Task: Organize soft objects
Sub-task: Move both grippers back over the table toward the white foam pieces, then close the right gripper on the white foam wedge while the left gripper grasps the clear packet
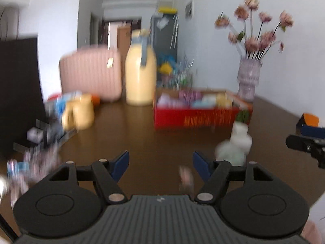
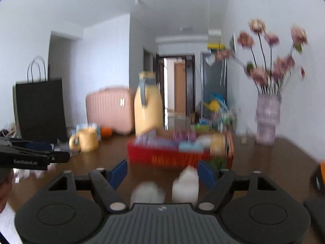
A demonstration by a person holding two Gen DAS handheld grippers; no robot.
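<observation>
On the dark brown wooden table (image 1: 142, 134), at your far left, a tall black paper bag (image 2: 40, 109) stood behind a blurred heap of small packets (image 1: 40, 138). Just right of that sat a yellow mug-shaped plush (image 1: 78, 113), with a pink ribbed suitcase (image 1: 91, 73) behind it and a tall cream bottle-shaped plush with a grey strap (image 1: 140, 69) beside the suitcase. Your left gripper (image 1: 160, 163) hung released over bare wood, its blue pads wide apart and nothing between them. Ahead, the red cardboard box (image 1: 193, 118) held pastel soft items too blurred to tell apart. A small white soft toy (image 1: 235, 144) lay on the table in front of the box's right corner, right before your right gripper (image 2: 162, 172), whose jaws were also spread, with the toy (image 2: 184, 185) low between them; whether they touched it you could not tell. Farthest right stood a pale lilac vase of pink flowers (image 1: 248, 79).
</observation>
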